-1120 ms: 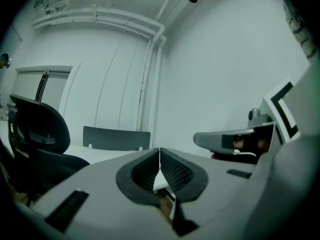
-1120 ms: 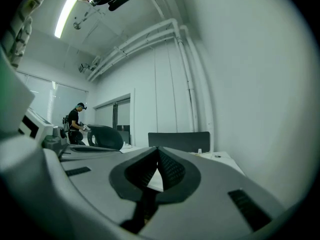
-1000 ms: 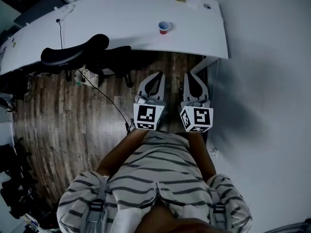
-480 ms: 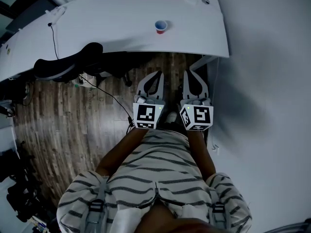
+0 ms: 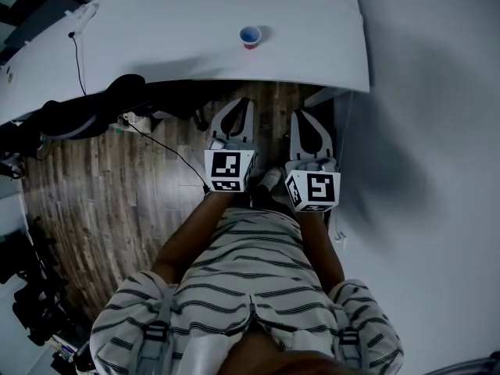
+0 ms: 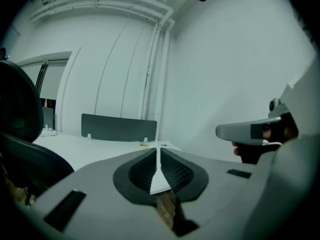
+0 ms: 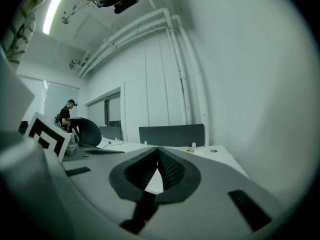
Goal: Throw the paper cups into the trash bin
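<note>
Head view: red paper cup [image 5: 250,36] upright, round mouth up, on smooth white desk [image 5: 172,45], right half, set back from near edge. Cup lies ahead of left gripper [image 5: 241,108], almost in line; right gripper [image 5: 301,117] further aside, so left nearer.

Left gripper view: ribbed jaws pressed together, nothing held; cup not visible.

Right gripper view: jaws likewise closed, empty. Trash bin unseen.

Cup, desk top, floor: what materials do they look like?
Cup: red outside, pale inside; paper or plastic, too small to tell. Desk top: smooth matte white, likely laminate. Floor: brown planks with grain streaks; wood or wood-look laminate.
</note>
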